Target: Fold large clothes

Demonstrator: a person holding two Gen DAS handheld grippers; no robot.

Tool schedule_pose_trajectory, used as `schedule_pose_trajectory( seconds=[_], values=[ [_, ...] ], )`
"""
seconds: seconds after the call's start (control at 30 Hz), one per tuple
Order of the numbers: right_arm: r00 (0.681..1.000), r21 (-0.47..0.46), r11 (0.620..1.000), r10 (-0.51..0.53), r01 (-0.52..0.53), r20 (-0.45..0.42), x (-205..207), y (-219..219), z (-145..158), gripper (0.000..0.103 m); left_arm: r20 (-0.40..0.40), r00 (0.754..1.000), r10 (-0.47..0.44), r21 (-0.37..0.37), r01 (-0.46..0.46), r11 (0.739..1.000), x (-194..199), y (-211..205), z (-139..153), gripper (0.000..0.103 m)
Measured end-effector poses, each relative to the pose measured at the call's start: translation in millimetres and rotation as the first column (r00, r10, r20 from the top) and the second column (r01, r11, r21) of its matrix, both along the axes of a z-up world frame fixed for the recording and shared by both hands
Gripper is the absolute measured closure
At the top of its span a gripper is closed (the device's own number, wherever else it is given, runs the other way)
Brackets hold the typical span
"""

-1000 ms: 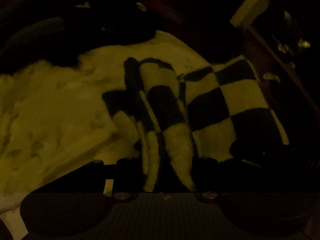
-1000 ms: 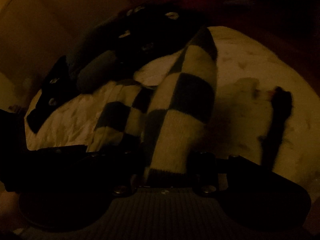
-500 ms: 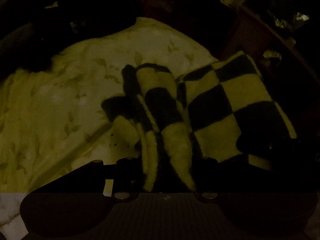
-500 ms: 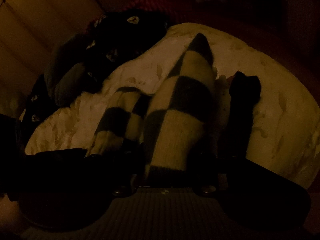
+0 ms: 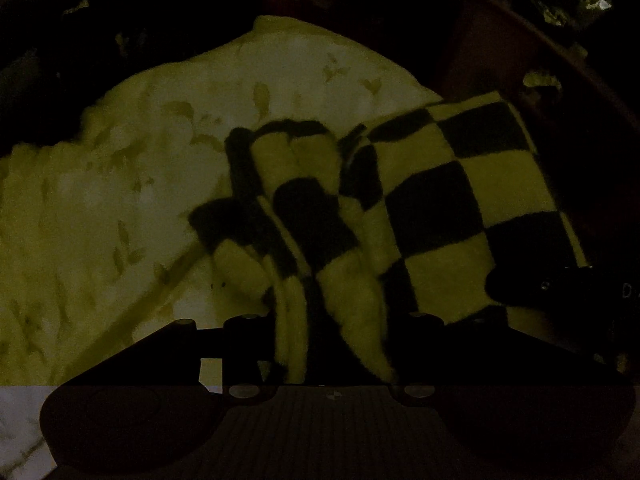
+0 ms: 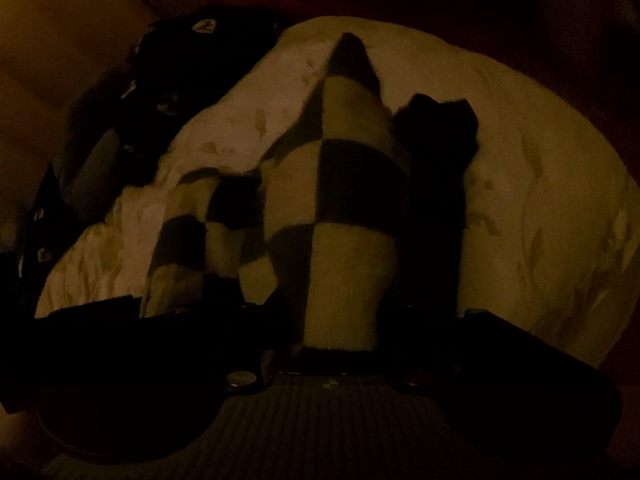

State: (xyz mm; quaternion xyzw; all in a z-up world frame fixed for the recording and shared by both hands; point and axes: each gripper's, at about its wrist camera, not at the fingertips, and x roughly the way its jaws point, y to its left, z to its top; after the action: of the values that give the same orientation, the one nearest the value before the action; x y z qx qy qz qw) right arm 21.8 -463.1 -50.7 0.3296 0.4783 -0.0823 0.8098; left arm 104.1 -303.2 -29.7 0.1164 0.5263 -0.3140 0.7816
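Observation:
The scene is very dark. A fuzzy black-and-white checkered garment [image 5: 436, 208] hangs bunched over a pale leaf-print bedspread [image 5: 120, 184]. My left gripper [image 5: 332, 344] is shut on a gathered edge of the garment, which falls in folds out from between its jaws. My right gripper [image 6: 340, 332] is shut on another edge of the same garment [image 6: 352, 200], which stretches away from it in a taut strip. The other gripper shows as a dark shape at the right edge of the left wrist view [image 5: 560, 284] and upright beside the strip in the right wrist view [image 6: 436, 184].
A heap of dark clothes with small light marks [image 6: 132, 128] lies at the far left of the bedspread [image 6: 540, 200]. A pale wall [image 6: 60, 40] stands behind it. Dark wooden furniture [image 5: 520, 52] borders the bed at the right.
Both grippers have moved over the bed while holding the garment. More bedspread now shows under them, and the other gripper has come close beside the strip in the right wrist view.

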Motion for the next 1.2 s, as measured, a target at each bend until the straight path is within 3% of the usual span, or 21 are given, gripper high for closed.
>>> schedule_pose_trajectory(
  seconds=[0.07, 0.53, 0.67, 1.0, 1.2],
  values=[
    [1.0, 0.014, 1.0, -0.01, 0.01, -0.005, -1, -2, -2, 0.052, 0.003, 1.0, 0.004, 0.013, -0.004, 1.0, 2, 1, 0, 0.0],
    [1.0, 0.037, 0.999, -0.009, 0.01, -0.023, -4, -8, -1, 0.044, 0.011, 1.0, -0.006, 0.024, 0.006, 1.0, 3, 21, 2, 0.0],
    [0.999, -0.001, 1.0, -0.009, 0.009, -0.046, -12, -9, 3, 0.027, 0.04, 0.999, 0.032, 0.056, -0.034, 0.998, 1, 42, 5, 0.0],
    [0.996, -0.079, 0.996, 0.043, -0.049, -0.072, -22, -4, 17, 0.027, 0.065, 0.993, 0.095, 0.098, -0.101, 0.99, -10, 81, 6, 0.0],
    [0.993, -0.168, 0.983, 0.061, -0.078, -0.103, -18, 7, 34, 0.026, 0.128, 0.988, 0.081, 0.185, -0.104, 0.977, -27, 86, 23, 0.0]
  ],
)
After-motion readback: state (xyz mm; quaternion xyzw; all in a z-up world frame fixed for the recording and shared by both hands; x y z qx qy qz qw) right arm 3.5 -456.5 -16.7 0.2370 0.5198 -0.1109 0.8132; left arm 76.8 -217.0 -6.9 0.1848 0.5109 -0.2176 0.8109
